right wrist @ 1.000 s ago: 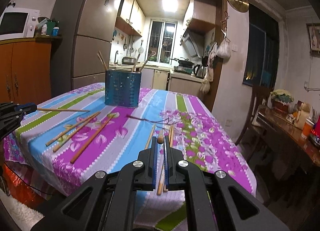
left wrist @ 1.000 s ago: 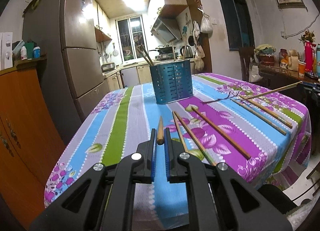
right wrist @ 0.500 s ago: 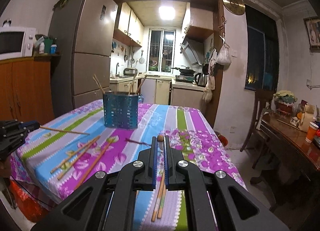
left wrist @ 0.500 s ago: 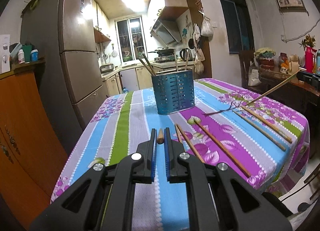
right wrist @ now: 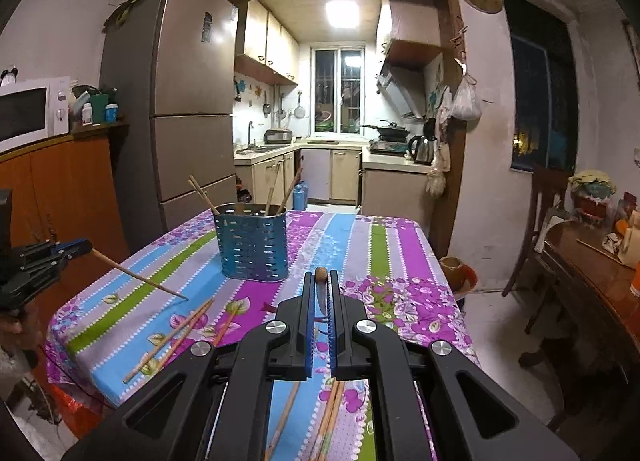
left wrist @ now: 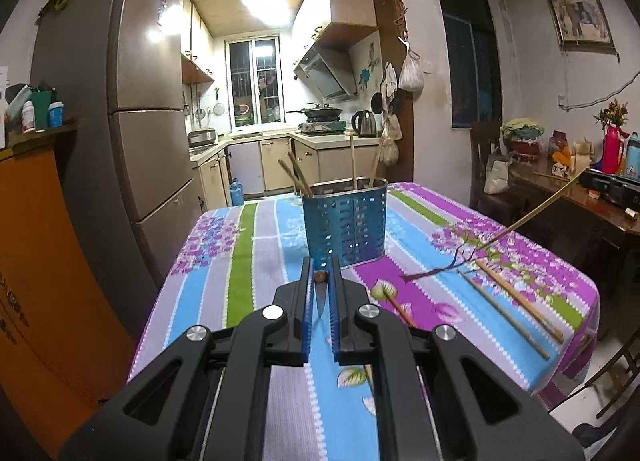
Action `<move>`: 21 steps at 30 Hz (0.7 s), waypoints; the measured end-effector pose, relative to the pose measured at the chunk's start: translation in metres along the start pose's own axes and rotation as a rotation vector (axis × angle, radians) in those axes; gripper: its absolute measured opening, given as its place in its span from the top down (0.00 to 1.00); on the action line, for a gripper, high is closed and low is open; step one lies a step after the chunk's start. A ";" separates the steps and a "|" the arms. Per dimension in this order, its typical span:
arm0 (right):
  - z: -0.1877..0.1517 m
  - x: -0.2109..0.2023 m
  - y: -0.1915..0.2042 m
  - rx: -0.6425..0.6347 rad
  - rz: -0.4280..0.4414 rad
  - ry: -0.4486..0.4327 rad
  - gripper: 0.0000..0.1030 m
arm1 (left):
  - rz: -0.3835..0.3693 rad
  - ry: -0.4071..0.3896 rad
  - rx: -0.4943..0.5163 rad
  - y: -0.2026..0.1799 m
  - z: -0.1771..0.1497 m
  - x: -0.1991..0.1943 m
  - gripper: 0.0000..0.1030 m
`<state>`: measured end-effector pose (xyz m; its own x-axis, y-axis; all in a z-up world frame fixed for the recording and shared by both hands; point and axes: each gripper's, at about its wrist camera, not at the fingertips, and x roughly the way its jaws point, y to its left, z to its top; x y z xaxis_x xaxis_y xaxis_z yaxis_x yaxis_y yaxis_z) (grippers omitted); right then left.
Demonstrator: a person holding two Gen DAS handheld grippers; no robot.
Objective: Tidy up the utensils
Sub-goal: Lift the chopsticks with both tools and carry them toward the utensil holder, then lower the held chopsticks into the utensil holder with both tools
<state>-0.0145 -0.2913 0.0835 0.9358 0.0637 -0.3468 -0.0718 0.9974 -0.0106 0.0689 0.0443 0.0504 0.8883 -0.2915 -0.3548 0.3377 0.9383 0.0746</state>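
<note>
On the striped floral tablecloth [left wrist: 248, 245], a blue perforated utensil holder [left wrist: 346, 223] is stood upright near the far middle, with several chopsticks leaned inside it. The left gripper [left wrist: 320, 273] is held above the near edge of the table, its jaws clamped on one chopstick [left wrist: 320, 278] seen end-on between the blue pads. In the right wrist view, that chopstick [right wrist: 138, 275] is seen extended from the left gripper [right wrist: 86, 244], clear of the cloth. The right gripper [right wrist: 320, 275] is likewise closed on a second chopstick [right wrist: 320, 276]; its long shaft [left wrist: 532, 215] is visible in the left wrist view, raised above the table. Loose chopsticks [right wrist: 172, 337] are left lying on the cloth to the left, and another pair [left wrist: 516, 307] to the right.
</note>
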 end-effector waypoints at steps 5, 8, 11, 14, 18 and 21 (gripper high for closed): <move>0.018 0.007 0.008 -0.019 0.032 0.036 0.93 | -0.023 0.012 -0.012 0.004 0.015 0.006 0.95; 0.027 0.015 0.015 -0.039 0.048 0.080 0.93 | -0.040 0.018 -0.006 0.003 0.026 0.008 0.95; 0.036 0.023 0.022 -0.061 0.060 0.113 0.93 | -0.059 0.017 -0.002 0.002 0.034 0.008 0.95; 0.049 0.032 0.027 -0.055 0.087 0.144 0.93 | -0.069 0.002 0.010 -0.001 0.044 0.007 0.95; 0.062 0.040 0.034 -0.069 0.100 0.157 0.93 | -0.087 0.000 0.005 0.000 0.054 0.012 0.95; 0.073 0.042 0.044 -0.097 0.110 0.149 0.93 | -0.098 0.004 0.006 0.000 0.060 0.018 0.95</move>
<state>0.0466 -0.2421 0.1368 0.8598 0.1585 -0.4855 -0.2101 0.9762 -0.0532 0.1034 0.0276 0.0998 0.8497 -0.3814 -0.3640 0.4251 0.9040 0.0451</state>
